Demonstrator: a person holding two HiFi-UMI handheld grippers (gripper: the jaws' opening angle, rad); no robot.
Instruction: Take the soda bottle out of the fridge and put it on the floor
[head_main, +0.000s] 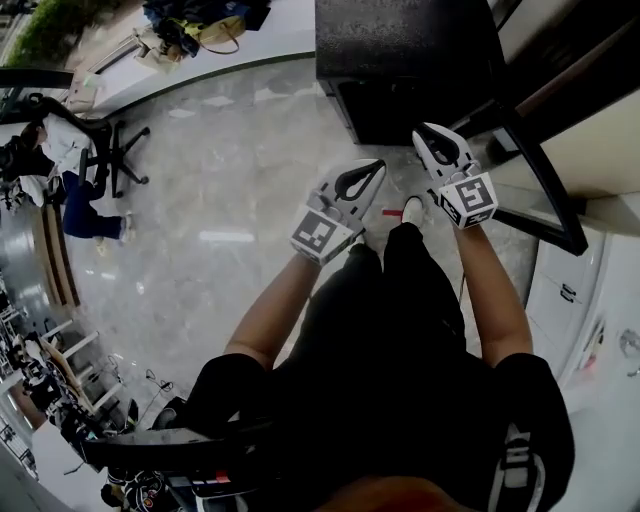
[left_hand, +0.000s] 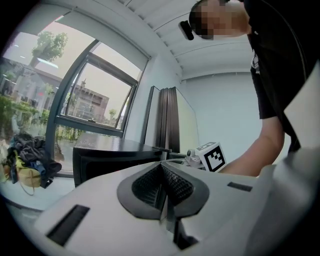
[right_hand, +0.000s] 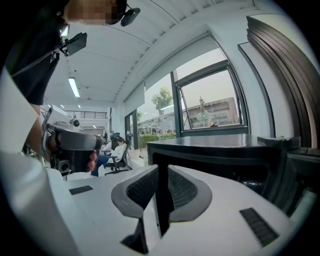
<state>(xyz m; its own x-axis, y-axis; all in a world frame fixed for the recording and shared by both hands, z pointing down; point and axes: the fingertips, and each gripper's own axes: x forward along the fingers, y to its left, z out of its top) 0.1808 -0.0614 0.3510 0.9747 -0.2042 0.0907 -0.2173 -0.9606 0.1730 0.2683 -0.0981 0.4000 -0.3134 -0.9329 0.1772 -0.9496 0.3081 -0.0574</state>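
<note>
**Both grippers empty in front of the fridge, bottle out of sight**

The soda bottle shows in none of the 3 views, so its place cannot be told. The fridge (head_main: 410, 50) is a low black box with a glossy top, standing on the pale marbled floor (head_main: 230, 180) at the upper middle of the head view. Its dark front faces the person. A dark-framed panel (head_main: 545, 190) juts out at its right side; whether that is its door cannot be told.

The 2 grippers are held side by side just short of the fridge, both pointing toward it. The left gripper (head_main: 375, 165) has its ribbed pads (left_hand: 150, 185) pressed together along 1 line, with nothing between them. The right gripper (head_main: 428, 130) sits nearer the fridge's front corner. In its own view its pads (right_hand: 182, 187) stand barely parted, a thin dark slit between them with nothing in it. Neither gripper touches the fridge.

Between the bare forearms and below the grippers, the person's black trousers (head_main: 390, 330) and a white shoe (head_main: 412, 210) are seen, with a small red mark (head_main: 390, 212) on the floor beside the shoe.

Further off, a heap of bags and clothes (head_main: 200, 20) lies on a white ledge under a large window (left_hand: 90, 100). Well to the left a seated person (head_main: 70, 190) is next to a black office chair (head_main: 115, 155).
</note>
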